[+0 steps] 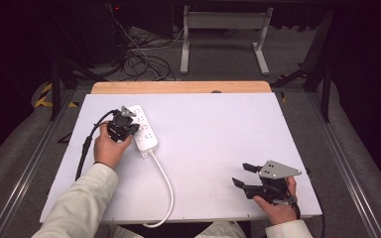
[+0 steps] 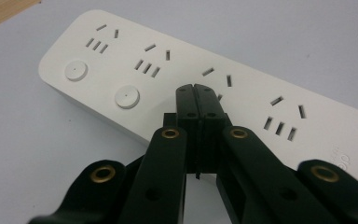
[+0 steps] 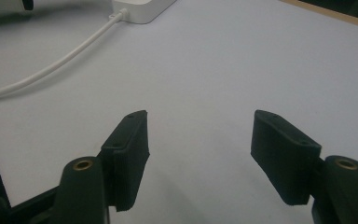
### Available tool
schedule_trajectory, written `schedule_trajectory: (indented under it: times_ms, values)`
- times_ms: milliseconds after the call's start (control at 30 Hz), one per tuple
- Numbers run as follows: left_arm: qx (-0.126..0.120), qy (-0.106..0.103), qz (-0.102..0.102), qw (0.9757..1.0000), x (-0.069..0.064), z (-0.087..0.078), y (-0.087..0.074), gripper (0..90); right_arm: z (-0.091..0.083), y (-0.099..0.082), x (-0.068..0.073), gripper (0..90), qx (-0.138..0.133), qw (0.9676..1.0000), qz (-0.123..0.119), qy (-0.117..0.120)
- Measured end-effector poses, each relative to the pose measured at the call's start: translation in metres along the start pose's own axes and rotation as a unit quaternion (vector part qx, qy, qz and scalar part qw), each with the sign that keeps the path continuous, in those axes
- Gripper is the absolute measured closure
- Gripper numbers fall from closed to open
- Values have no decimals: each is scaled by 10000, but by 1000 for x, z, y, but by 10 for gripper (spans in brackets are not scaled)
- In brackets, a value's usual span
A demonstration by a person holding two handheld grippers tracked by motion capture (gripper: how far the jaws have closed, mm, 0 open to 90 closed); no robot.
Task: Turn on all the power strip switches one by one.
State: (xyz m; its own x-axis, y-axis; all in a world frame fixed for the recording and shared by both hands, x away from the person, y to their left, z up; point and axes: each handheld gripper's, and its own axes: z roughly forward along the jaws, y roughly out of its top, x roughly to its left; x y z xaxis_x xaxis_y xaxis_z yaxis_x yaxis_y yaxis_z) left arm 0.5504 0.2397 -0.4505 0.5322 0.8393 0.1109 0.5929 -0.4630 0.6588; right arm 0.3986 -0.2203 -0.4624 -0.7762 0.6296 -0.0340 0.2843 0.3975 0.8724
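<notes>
Jaws pressed together, the left gripper [image 2: 196, 88] tips over the power strip [image 2: 242, 88], whose long axis runs diagonally, cord end nearest the person.

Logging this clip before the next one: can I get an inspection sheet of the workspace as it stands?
Surface: white table top, wooden strip along the far edge.
Job's things: white power strip lying flat, two round buttons near one end.
Clutter: nothing seen.
Grippers: left gripper shut, tips over the strip's face, contact unclear; right gripper open, nothing between its fingers.
Cables: white cord runs off the near edge; black gripper cable.
Surroundings: floor cables, white frame legs.
</notes>
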Motion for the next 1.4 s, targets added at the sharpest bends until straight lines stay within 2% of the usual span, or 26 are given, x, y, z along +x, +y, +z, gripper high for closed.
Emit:
schedule_trajectory:
  times_ms: [233, 467, 800, 1033, 1400]
  values:
    - [-15, -59, -130, 9999, 5, 0, -1, 900, 0, 0, 0, 373, -1, 10000, -7, 11]
    - [-13, -49, -100, 9999, 4, 1, -2, 900, 0, 0, 1, 373, 4, 10000, -14, 11]
    - [-59, 200, 51, 9998, -2, 3, -3, 900, 0, 0, 1, 372, 18, 10000, -28, 16]
    - [-91, 93, -13, 9999, 0, 3, -4, 900, 0, 0, 1, 372, 18, 10000, -32, 25]
    - [-109, 112, -53, 9999, 0, 3, -5, 900, 1, -1, 2, 372, 17, 10000, -18, 45]
